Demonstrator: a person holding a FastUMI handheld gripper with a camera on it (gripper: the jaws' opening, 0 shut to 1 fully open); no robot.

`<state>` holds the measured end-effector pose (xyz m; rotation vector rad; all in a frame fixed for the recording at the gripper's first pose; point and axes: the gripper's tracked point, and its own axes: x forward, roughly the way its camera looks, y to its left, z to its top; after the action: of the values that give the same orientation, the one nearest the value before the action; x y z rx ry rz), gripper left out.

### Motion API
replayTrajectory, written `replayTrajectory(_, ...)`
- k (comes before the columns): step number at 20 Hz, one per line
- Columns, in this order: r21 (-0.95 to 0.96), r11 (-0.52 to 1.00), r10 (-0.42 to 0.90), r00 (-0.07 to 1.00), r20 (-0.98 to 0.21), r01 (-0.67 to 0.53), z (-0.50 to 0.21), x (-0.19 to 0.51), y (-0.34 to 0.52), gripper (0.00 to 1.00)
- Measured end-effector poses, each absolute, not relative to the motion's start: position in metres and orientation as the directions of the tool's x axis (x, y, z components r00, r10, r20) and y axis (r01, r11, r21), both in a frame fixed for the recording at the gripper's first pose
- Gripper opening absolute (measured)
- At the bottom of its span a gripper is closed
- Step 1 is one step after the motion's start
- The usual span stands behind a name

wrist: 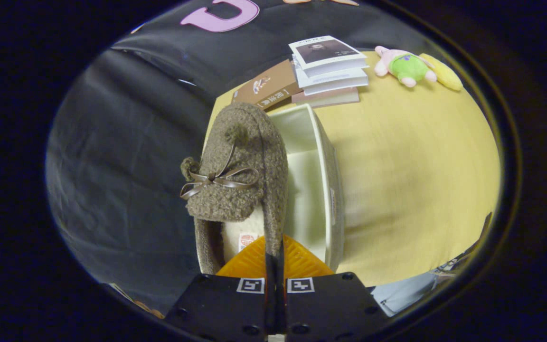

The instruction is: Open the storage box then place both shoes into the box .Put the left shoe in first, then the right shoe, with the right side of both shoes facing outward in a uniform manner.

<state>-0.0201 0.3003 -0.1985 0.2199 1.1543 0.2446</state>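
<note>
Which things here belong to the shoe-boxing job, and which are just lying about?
Job: shoe, pinched at its side wall by the shut gripper; open box beside it.
Lying about: books, plush toy on the table.

Even, fairly bright indoor light falls on the yellow desk [411, 156], with only soft shadows beside the open storage box [323, 190]. The fuzzy shoe [240, 161] is sharp. Fisheye bending curves the desk's edges, and things at its far edge look slightly soft and smeared. The tongs [273, 259] lie dim, pressed together on the shoe's collar.
</note>
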Motion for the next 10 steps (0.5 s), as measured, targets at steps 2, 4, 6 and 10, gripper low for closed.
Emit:
replayTrajectory(2, 0.223, 0.971, 0.238, 0.401, -0.885, -0.084, -0.208, -0.021, 0.292, 0.04)
replayTrajectory(4, 0.188, 0.978, 0.21, 0.412, -0.887, -0.093, -0.214, -0.023, 0.29, 0.04)
replayTrajectory(6, 0.187, 0.978, 0.21, 0.422, -0.882, -0.097, -0.214, -0.023, 0.293, 0.05)
replayTrajectory(10, 0.221, 0.97, 0.243, 0.426, -0.871, -0.1, -0.209, -0.024, 0.299, 0.31)
